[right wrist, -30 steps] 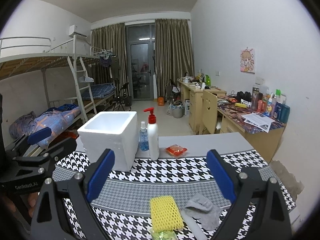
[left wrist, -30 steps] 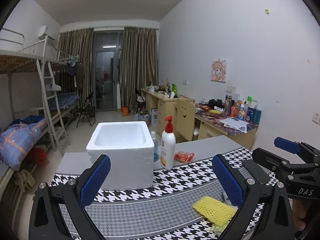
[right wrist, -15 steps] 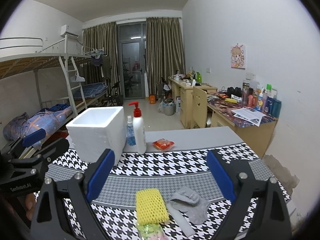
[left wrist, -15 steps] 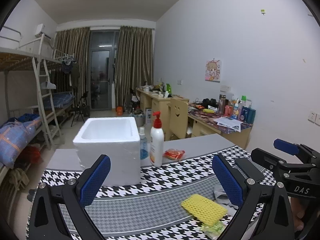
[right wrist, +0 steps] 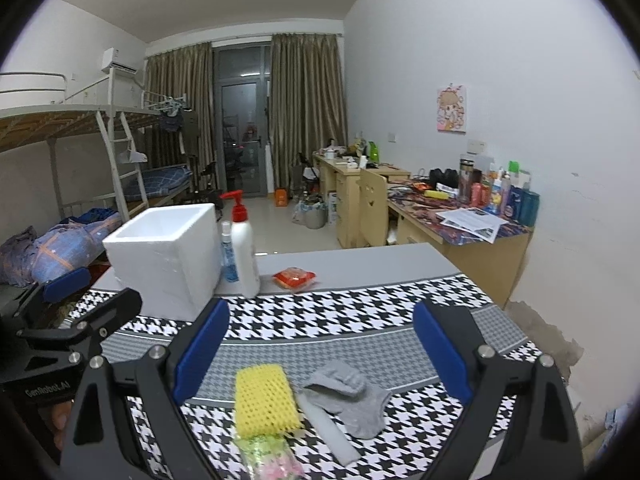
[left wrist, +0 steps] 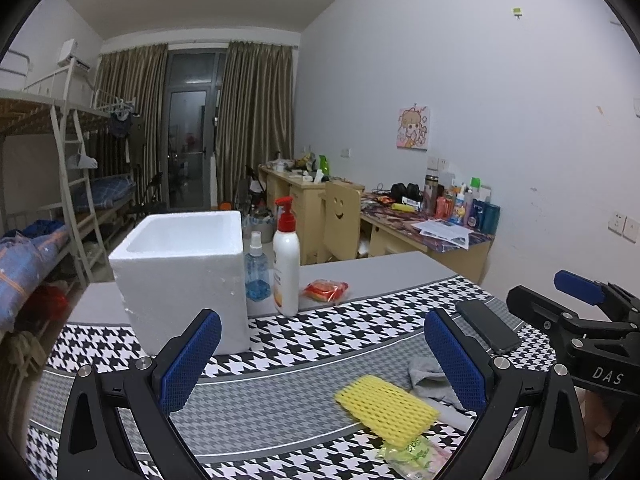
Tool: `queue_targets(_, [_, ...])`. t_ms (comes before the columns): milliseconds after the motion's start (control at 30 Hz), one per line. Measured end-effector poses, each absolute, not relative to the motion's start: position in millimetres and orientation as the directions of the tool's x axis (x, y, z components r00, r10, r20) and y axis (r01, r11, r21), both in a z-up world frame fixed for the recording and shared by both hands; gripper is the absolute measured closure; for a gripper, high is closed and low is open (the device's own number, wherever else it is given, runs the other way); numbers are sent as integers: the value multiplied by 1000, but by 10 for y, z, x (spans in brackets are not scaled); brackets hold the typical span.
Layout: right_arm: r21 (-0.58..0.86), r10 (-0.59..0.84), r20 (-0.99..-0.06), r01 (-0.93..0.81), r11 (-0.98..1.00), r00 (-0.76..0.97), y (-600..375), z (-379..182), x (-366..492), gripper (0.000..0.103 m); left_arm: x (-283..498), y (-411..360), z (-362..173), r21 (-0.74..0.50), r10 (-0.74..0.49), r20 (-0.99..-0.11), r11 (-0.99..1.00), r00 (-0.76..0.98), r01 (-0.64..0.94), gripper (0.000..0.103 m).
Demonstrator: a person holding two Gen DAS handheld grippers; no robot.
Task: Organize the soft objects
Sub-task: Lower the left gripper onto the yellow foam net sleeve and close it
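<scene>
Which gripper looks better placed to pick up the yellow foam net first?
Probably the right gripper: the yellow foam net lies between its open fingers. For the left gripper, also open, it sits off towards the right finger.

Yellow sponge (left wrist: 386, 406) lies beside grey sock (left wrist: 430, 378).

lotion bottle (left wrist: 286, 264) | spray bottle (left wrist: 256, 268) | phone (left wrist: 489, 326) | red packet (left wrist: 325, 290)

Tablecloth (right wrist: 360, 316): black-and-white houndstooth — grey bands
Foam net (right wrist: 265, 400): yellow
Sock (right wrist: 352, 396): grey
Foam box (right wrist: 168, 256): white
Pump bottle (right wrist: 244, 248): white — red pump
Spray bottle (left wrist: 256, 276): blue
Gripper pads (right wrist: 202, 354): blue
</scene>
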State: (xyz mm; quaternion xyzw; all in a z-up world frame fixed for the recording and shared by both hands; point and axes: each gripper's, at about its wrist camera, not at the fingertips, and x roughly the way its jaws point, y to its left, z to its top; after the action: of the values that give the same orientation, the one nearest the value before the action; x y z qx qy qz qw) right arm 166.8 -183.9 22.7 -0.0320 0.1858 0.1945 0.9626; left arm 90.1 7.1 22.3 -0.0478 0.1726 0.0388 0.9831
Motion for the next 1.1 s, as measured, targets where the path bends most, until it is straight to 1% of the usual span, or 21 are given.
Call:
queue_targets(500, [30,355,-410,-377,926,840,-1984,37,1767,8,1028,-56,-9,-104,22,-406,992,913,-70,1])
queue_targets(733, [-15,328,-410,-366,930,851,-1992,-49,1784,8,1106,-127,-102,-94,19,-432,993,902,-66,1])
queue_targets(1100, [9,345,-476,-387,922,809,-2060,-274,1981,8,1289,-262,-307,-84,6,-498,995,867,-56,1])
